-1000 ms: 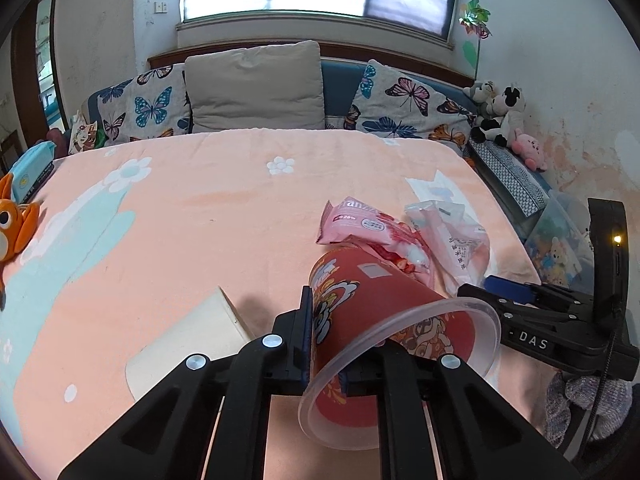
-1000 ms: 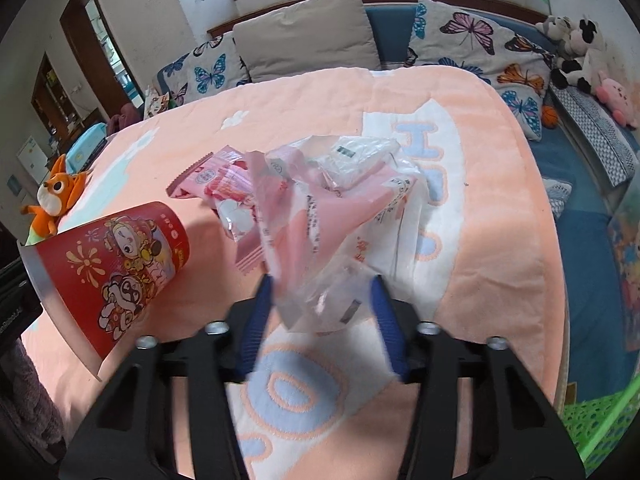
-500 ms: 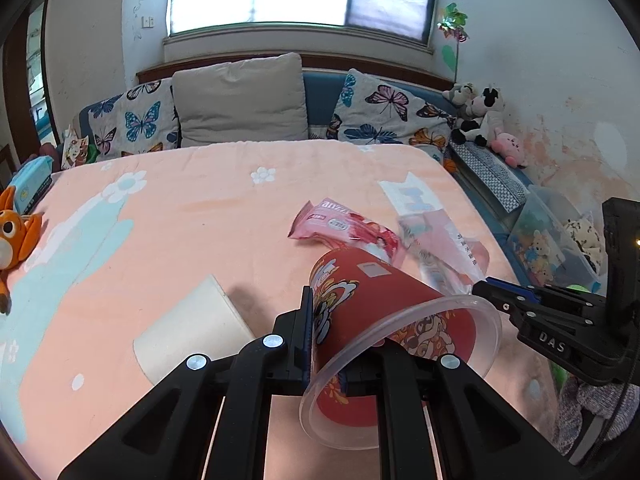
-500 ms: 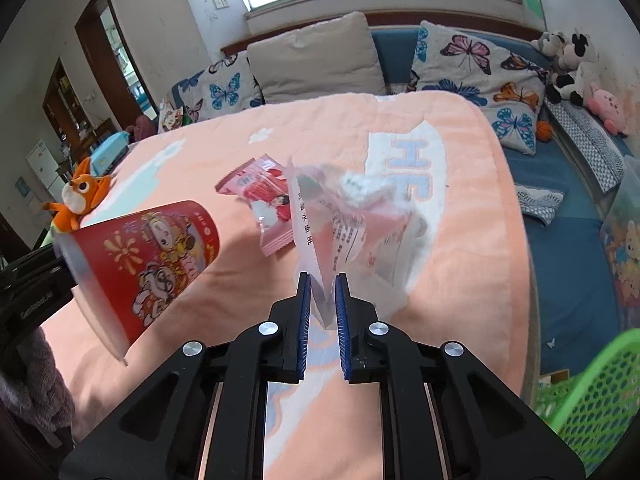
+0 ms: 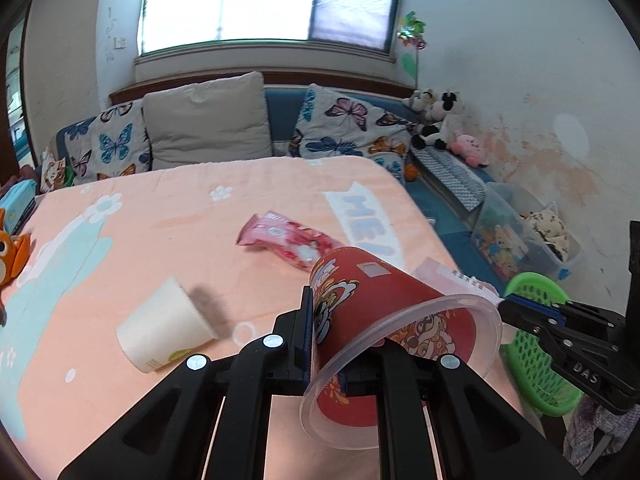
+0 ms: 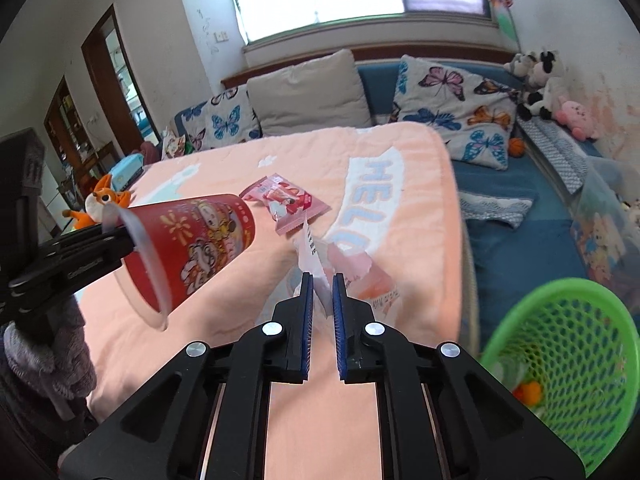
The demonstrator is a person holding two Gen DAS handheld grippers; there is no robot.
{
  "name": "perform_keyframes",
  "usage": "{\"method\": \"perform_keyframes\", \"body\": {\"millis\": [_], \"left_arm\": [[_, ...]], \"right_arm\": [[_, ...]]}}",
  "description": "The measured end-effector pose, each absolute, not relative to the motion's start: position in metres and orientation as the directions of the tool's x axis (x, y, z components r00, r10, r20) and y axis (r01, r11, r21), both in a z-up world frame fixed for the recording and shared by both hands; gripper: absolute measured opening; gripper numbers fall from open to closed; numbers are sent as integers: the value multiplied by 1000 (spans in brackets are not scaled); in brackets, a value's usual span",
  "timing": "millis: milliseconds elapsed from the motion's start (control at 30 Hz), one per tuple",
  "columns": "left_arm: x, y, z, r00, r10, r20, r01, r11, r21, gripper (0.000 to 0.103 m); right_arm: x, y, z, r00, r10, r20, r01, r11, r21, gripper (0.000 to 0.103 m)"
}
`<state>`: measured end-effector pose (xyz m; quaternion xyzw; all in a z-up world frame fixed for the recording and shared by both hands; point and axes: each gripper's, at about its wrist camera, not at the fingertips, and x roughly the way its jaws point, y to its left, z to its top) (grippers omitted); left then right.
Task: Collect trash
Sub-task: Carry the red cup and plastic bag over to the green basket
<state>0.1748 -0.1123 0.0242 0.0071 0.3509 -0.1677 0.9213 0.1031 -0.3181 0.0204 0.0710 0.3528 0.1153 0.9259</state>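
Above the peach blanket [image 5: 168, 216] of a bed: left gripper [image 5: 324, 344] clamped on the wall of a red printed cup [image 5: 384, 300], cup tipped on its side, clear rim toward the camera, base pointing away over the bed; seen from the right wrist, same red printed cup [image 6: 192, 248] held clear of the blanket by black fingers reaching in from the left edge.

At the near right edge of the bed: right gripper [image 6: 320, 292] pinched tight on a crumpled clear-and-pink plastic wrapper [image 6: 316, 264], blue pads nearly together with only the thin film between; wrapper standing up out of the fingertips, its pink part trailing to the right of them; whether any of it touches the blanket, impossible to say; from the left wrist, a strip of that wrapper [image 5: 456, 280] showing behind the cup's rim, next to the right gripper [image 5: 516, 308].

Farther up the blanket: pink snack packet [image 5: 288, 240] lying flat, just beyond the cup, loose; white paper cup [image 5: 164, 324] on its side to the left of the left gripper, mouth toward the near edge, also loose.

Beside the bed, low on the right: green mesh basket [image 6: 568, 344], a small orange item and some pale scraps at its bottom; same basket [image 5: 532, 344] partly hidden behind the right gripper's arm in the left view.

Against the headboard: butterfly pillows [image 6: 456, 112] and a plain beige cushion [image 5: 208, 120]; orange plush toy [image 6: 100, 204] at the left edge of the bed.
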Motion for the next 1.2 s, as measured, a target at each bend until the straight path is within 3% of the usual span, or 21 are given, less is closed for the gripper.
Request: {"method": "perform_keyframes", "body": {"millis": [700,800,867,933,1200], "left_arm": [[138,-221,39,619,-451,-643,510,853,-107,9],[137,-226,38,616,-449,-648,515,851,-101,9],[137,-225,36,617,-443,-650,513,853,-95,9],[138,-222,35,617,-436,-655,507,857,-93,9],[141,-207,37,631,-421,-651,484,870,-94,9]], "right_arm": [[6,-420,40,784,87,-615,53,977,206,10],[2,-416,33,768,131,-627,28,971,237,18],[0,-406,23,752,148,-642,6,973,231,44],[0,-396,16,741,164,-651,-17,974,226,54],[0,-350,-19,651,249,-717,-113,966,233,55]]}}
